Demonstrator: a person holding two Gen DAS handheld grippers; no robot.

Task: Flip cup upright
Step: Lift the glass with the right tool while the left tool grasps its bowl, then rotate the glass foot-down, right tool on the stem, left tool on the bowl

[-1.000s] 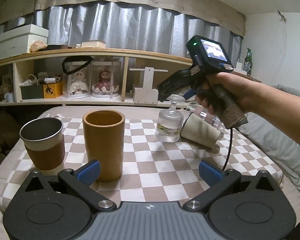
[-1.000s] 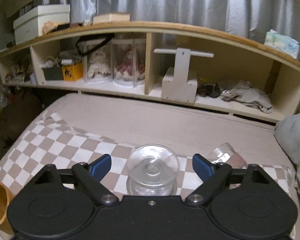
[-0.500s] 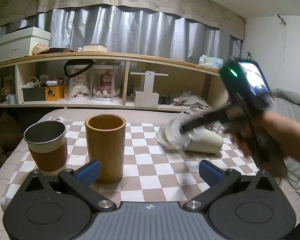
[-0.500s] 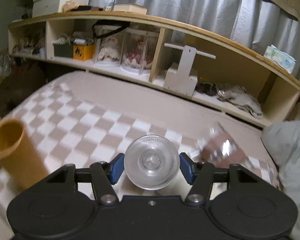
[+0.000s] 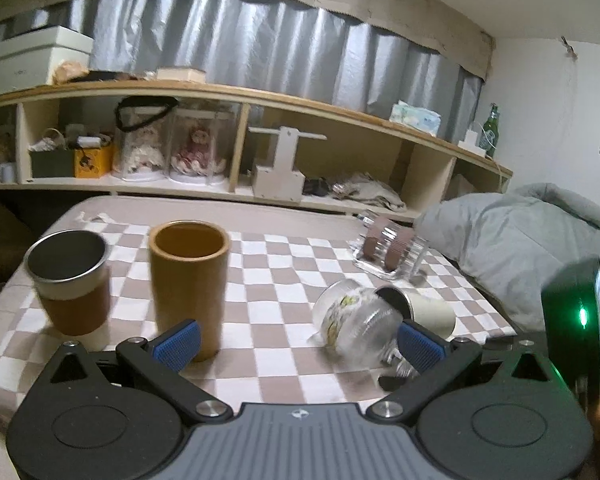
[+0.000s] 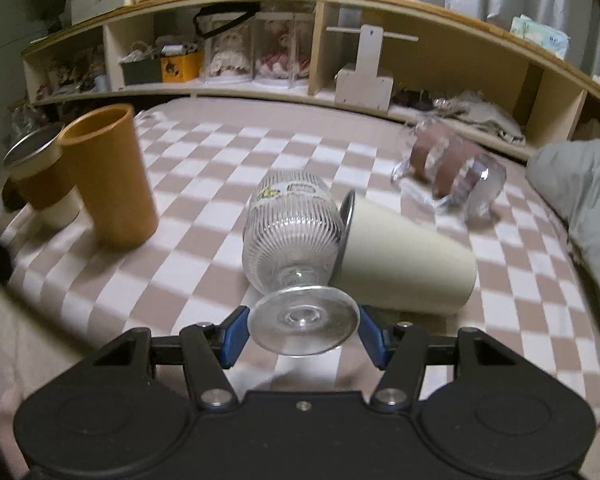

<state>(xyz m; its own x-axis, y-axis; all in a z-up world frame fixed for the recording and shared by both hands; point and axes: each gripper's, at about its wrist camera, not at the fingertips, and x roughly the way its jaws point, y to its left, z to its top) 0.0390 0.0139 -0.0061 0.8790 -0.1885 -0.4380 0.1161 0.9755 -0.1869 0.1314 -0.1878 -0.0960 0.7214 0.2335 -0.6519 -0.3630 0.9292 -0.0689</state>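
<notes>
A clear ribbed glass cup with a round foot (image 6: 290, 236) is held on its side, its mouth pointing away from me. My right gripper (image 6: 302, 334) is shut on its foot (image 6: 303, 320). The same cup shows in the left wrist view (image 5: 358, 322), tilted above the checked cloth (image 5: 284, 280). My left gripper (image 5: 298, 340) is open and empty, low over the cloth's near edge. The right gripper's body with a green light (image 5: 578, 320) is at the far right there.
A cream cup (image 6: 404, 258) lies on its side touching the glass. A clear glass mug with brown bands (image 6: 448, 164) lies on its side behind. An upright tan cup (image 6: 110, 176) and a steel sleeved cup (image 6: 36, 176) stand at the left. A grey pillow (image 5: 532, 236) lies right.
The right gripper closed on the glass cup's foot, lifted the cup off the cloth and tipped it from upside down onto its side, moving toward the near edge.
</notes>
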